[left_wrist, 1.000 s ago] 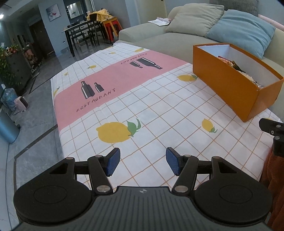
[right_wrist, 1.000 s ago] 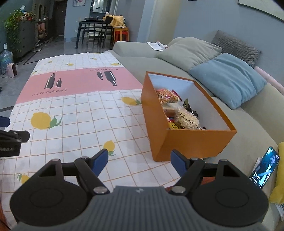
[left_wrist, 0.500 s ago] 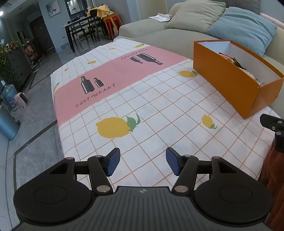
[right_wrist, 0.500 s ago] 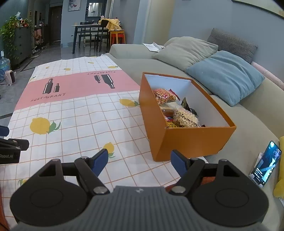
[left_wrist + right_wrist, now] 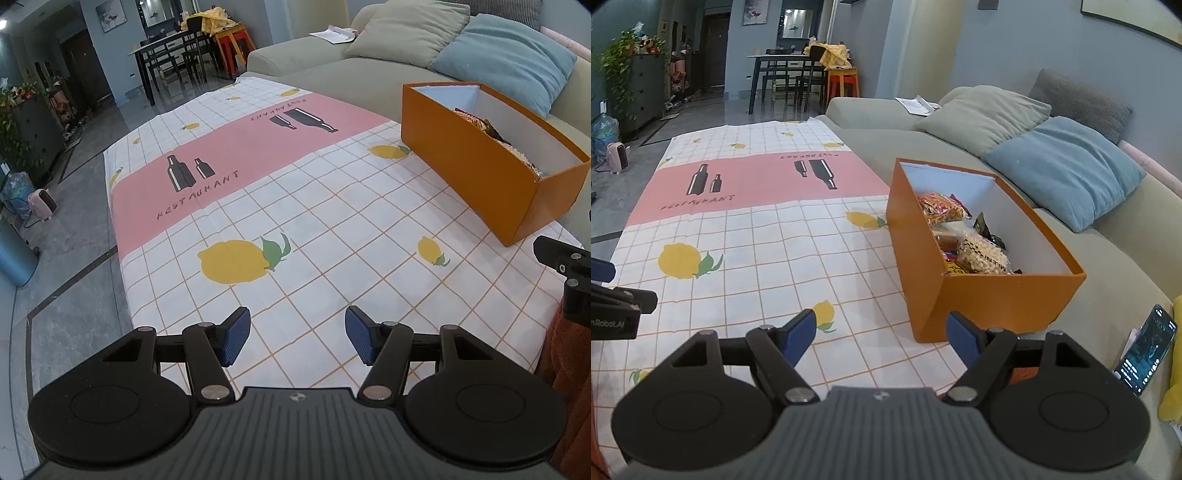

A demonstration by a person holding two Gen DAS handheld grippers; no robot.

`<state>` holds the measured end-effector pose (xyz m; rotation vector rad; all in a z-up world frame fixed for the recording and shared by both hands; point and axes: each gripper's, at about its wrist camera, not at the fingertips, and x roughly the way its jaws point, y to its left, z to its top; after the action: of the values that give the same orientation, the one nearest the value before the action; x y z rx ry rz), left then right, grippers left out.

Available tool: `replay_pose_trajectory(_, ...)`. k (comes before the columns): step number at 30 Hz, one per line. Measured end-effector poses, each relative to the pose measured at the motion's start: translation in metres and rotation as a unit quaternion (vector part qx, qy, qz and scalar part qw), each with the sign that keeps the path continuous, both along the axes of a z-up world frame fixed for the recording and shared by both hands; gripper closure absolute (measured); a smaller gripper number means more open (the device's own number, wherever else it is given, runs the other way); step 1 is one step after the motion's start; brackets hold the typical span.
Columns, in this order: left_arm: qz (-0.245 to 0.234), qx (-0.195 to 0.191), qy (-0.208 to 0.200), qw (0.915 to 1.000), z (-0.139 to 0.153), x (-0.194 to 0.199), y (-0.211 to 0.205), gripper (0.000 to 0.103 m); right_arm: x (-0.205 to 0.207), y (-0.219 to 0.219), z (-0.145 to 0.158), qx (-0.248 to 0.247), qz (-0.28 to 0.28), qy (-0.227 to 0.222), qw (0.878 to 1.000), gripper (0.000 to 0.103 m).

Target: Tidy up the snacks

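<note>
A checked tablecloth with lemon prints and a pink "RESTAURANT" band covers the tabletop. Beside it stands a grey-green sofa carrying a beige cushion, a blue cushion and a grey cushion. A lit smartphone leans on the seat. A dark dining table occupies the background.

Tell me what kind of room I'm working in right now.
Most likely a home living room that opens onto a dining area: a grey sofa with cushions, a dining table with chairs behind, and a lemon-print cloth carrying the orange snack box.
</note>
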<state>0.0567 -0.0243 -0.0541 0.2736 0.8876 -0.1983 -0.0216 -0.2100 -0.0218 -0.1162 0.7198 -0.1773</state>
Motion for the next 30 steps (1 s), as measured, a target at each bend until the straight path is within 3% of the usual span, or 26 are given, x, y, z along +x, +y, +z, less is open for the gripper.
replay_pose_trajectory(30,0.004,-0.007,0.006,0.9999,0.0,-0.0005,0.0025,0.033,0.0031,0.0034,-0.0014,-0.003,0.006,0.003,1.0,0.027)
